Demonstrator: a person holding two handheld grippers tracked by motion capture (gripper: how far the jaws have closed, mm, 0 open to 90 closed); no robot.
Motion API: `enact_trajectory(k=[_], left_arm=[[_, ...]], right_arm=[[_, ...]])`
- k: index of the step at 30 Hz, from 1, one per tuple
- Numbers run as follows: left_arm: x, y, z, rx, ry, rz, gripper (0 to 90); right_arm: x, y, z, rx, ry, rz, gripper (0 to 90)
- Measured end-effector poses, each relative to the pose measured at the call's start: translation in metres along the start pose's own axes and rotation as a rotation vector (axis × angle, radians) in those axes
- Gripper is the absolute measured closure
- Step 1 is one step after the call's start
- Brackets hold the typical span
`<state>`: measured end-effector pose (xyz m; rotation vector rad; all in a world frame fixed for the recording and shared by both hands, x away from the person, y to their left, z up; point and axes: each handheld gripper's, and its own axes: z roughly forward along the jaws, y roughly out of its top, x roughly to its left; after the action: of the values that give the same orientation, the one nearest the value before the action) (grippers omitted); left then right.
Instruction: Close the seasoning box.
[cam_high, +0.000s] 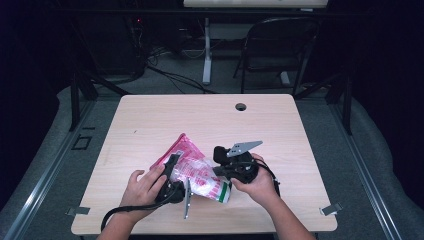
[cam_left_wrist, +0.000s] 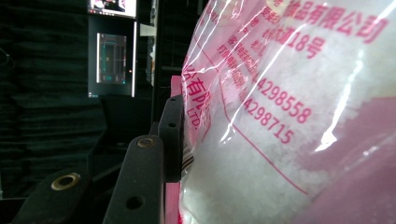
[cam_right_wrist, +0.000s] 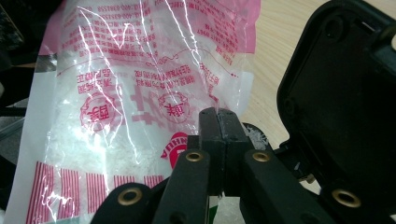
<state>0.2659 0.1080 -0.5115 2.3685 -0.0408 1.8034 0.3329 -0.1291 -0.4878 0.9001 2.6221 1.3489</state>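
**Counted on and around the table**

One pink-and-clear bag of white granules (cam_high: 192, 170). Two hand-held grippers: left (cam_high: 172, 175), right (cam_high: 225, 167). Two hands. One wooden table (cam_high: 210, 120), with one cable hole (cam_high: 241, 106). One folding chair (cam_high: 277, 45) behind.

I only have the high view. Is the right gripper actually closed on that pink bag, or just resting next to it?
Observer: In the right gripper view, the right gripper has its jaws shut together, and they seem to pinch the bag at its film edge.
Operator: And the left one?
Observer: In the left gripper view, one pad of the left gripper presses flat against the bag's side. The other jaw is hidden behind the bag.
Operator: What's inside it?
Observer: White grainy crystals, seen through clear film with red print.
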Motion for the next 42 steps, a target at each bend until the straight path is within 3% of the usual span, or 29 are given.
enact_trajectory(k=[42], left_arm=[[-0.026,-0.012,0.003,0.004,-0.083,-0.188,66.2]], right_arm=[[0.008,0.004,-0.001,-0.002,0.02,-0.019,90.0]])
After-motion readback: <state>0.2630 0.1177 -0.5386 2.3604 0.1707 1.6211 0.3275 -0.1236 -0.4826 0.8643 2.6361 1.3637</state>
